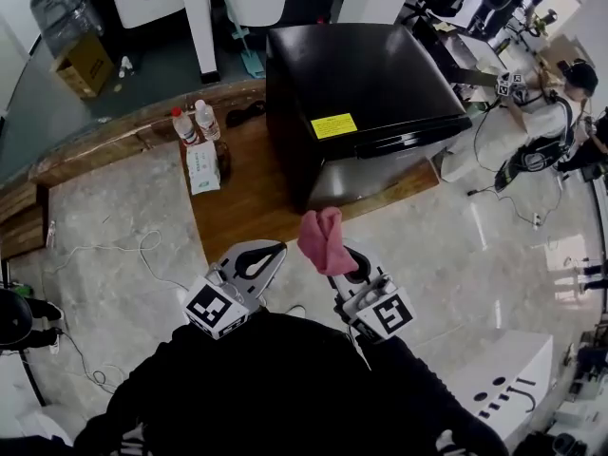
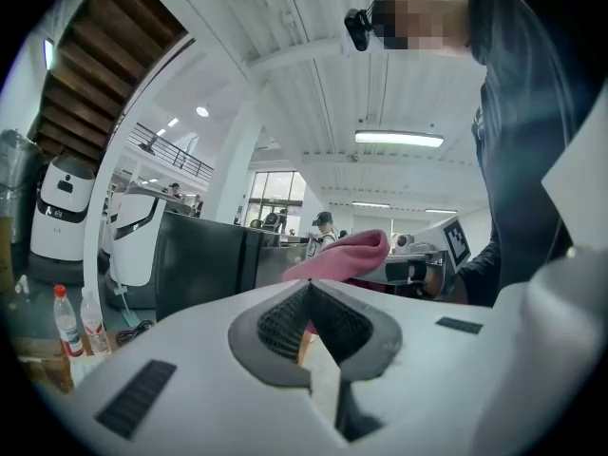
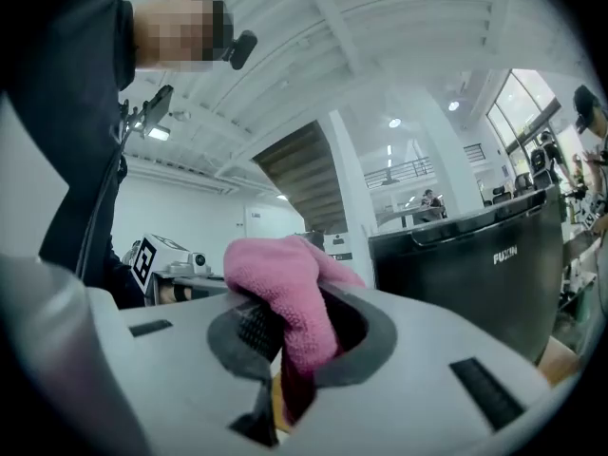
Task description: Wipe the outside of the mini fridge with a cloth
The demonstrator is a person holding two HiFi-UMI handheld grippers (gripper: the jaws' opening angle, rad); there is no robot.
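Right, the right gripper (image 1: 353,266) had its jaws clamped on a pink cloth (image 1: 323,240), and the bunched fabric spilled up over the tips. Just to its left, the left gripper (image 1: 258,257) had its jaws pressed together with nothing between them. Both hung near the person, well short of the black mini fridge (image 1: 366,74), which stood at the far middle on a wooden platform (image 1: 237,212). Open marble floor (image 1: 456,245) lay between the cloth and the fridge's near edge and spread away to the right. A yellow label (image 1: 334,125) sat on the fridge top, close to that near edge. Left of the fridge, two clear plastic bottles (image 1: 195,122) stood together on the wood with a white packet (image 1: 202,166) just on their near side; how full they were could not be told. At the far left sat a cardboard box (image 1: 85,63), its contents unclear. A white cable (image 1: 114,250) snaked over the floor on the left. Another person (image 1: 551,112) stood at the far right.
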